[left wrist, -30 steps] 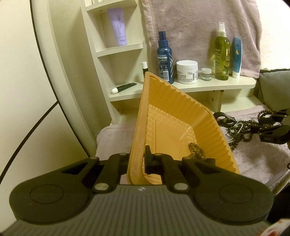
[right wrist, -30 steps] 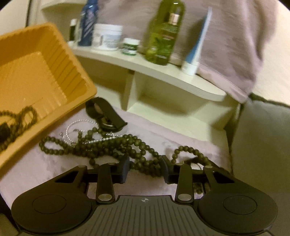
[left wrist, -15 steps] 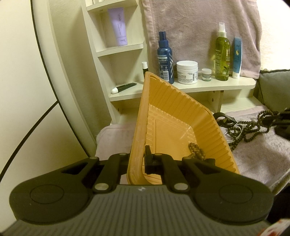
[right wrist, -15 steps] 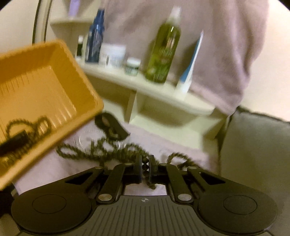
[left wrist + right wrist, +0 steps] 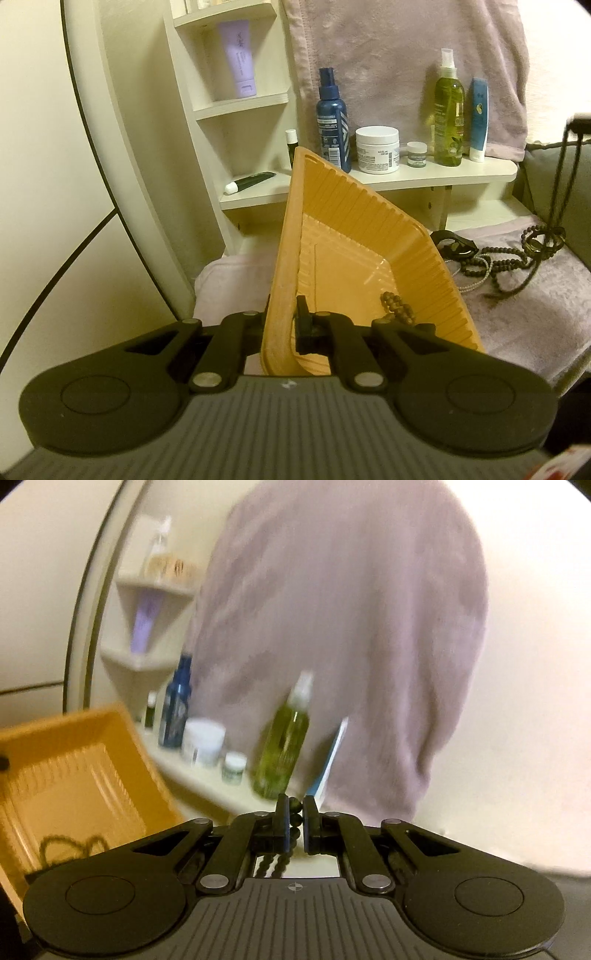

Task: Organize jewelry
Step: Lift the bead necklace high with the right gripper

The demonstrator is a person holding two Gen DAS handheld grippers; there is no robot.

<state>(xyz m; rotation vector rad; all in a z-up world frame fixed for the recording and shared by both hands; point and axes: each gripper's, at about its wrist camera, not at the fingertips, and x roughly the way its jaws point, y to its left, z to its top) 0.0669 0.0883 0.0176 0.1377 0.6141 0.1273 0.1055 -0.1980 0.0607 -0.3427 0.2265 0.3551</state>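
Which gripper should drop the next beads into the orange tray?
Right. The right gripper is already shut on the dark bead necklace, while the left gripper is clamped on the ribbed orange plastic tray, holding it tilted.

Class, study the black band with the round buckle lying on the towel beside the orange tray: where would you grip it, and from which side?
Grip the black band across its flat strap, coming from above. It lies flat on the towel, close against the orange tray with beads tangled alongside, so side approaches look crowded.
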